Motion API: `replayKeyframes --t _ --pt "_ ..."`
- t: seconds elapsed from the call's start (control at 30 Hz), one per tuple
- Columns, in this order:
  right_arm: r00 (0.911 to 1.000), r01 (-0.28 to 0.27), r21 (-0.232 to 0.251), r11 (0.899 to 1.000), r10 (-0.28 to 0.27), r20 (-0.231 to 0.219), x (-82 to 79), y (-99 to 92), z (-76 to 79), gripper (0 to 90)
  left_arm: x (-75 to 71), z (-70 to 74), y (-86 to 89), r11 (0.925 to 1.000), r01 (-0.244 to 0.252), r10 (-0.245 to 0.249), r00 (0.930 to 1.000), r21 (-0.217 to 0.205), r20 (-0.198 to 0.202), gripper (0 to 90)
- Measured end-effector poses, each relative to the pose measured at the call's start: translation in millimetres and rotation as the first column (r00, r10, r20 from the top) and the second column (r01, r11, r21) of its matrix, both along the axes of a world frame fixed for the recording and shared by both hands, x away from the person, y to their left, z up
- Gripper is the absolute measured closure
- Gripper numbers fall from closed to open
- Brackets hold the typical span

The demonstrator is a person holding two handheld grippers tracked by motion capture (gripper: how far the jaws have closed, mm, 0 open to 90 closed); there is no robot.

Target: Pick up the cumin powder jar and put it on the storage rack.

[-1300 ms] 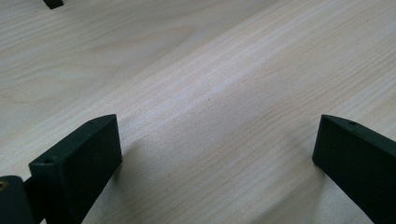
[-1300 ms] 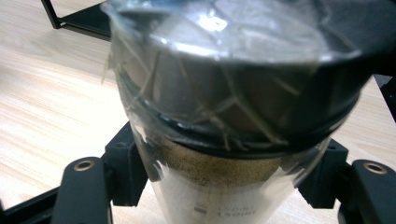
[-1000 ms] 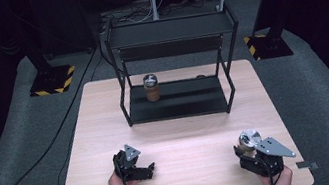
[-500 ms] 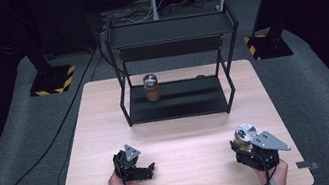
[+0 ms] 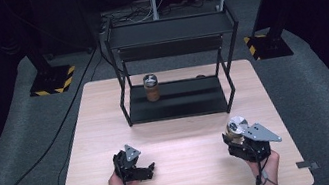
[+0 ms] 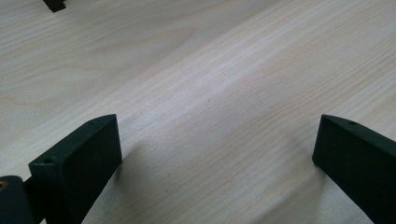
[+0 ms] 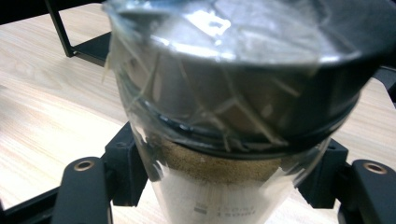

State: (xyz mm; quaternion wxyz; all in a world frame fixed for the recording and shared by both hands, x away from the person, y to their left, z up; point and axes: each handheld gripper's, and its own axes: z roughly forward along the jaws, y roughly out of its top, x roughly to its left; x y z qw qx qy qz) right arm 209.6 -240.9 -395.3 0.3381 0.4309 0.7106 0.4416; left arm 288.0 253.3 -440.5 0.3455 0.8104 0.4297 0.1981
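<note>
Right gripper view – right claw (image 7: 219, 186) clamped on jar (image 7: 233, 93), base cut off; left claw (image 6: 217, 154) apart.

Jar (image 5: 151, 87) on shelf (image 5: 188, 97) — table's (image 5: 105, 112) far side

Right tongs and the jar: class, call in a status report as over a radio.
Right tongs shut on wrapped jar, near table edge. Left tongs open, empty, on table. Second jar on rack's lower shelf; path clear.
</note>
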Motion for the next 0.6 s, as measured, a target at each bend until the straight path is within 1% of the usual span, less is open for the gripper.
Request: replayKeyframes --t 0.3,0.6 --pt "0.9997 -0.024 -0.009 1.000 0.024 0.010 13.6 5.7 5.1 29.5 -0.7 0.0 -0.6 1.0000 -0.001 0.001 1.0000 0.002 0.002 0.6" --pt "0.9993 -0.032 -0.013 0.999 0.032 0.017 22.9 8.6 7.3 29.5 -1.2 0.0 -1.0 1.0000 -0.001 0.001 1.0000 0.004 0.004 0.6"
